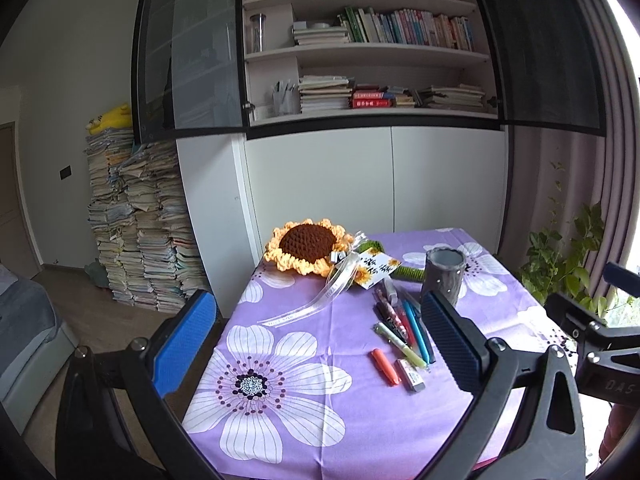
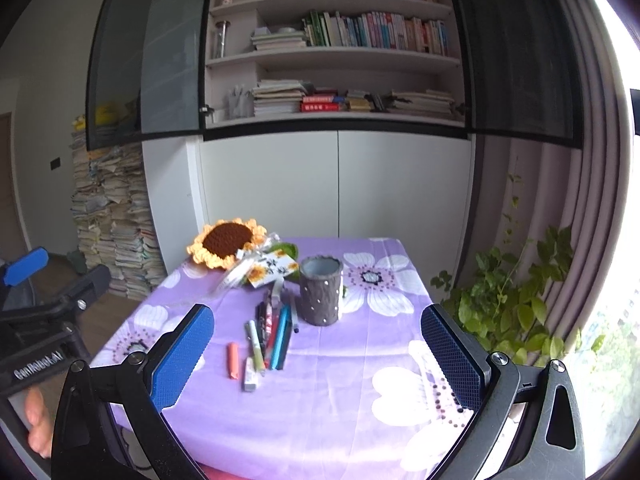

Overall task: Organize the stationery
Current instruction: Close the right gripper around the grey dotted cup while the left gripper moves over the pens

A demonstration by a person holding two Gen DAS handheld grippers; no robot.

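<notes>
A grey pen holder (image 1: pixel 444 280) (image 2: pixel 321 290) stands upright on the purple flowered tablecloth (image 1: pixel 312 344) (image 2: pixel 340 364). Just left of it lies a loose cluster of pens (image 1: pixel 404 326) (image 2: pixel 274 332), with an orange marker (image 1: pixel 385 366) (image 2: pixel 233 360) and a grey eraser (image 1: pixel 410 375) (image 2: pixel 251 379) at its near end. My left gripper (image 1: pixel 320 344) is open, held above the table's near left side, well short of the pens. My right gripper (image 2: pixel 320 356) is also open and empty, held over the near edge in front of the pens and holder.
A crocheted sunflower (image 1: pixel 310 244) (image 2: pixel 228 242) with ribbon and a card lies at the table's far left. Behind stand a white cabinet and bookshelf (image 1: pixel 368 40). Paper stacks (image 1: pixel 136 220) rise on the floor at left; a green plant (image 2: pixel 516 300) stands right of the table.
</notes>
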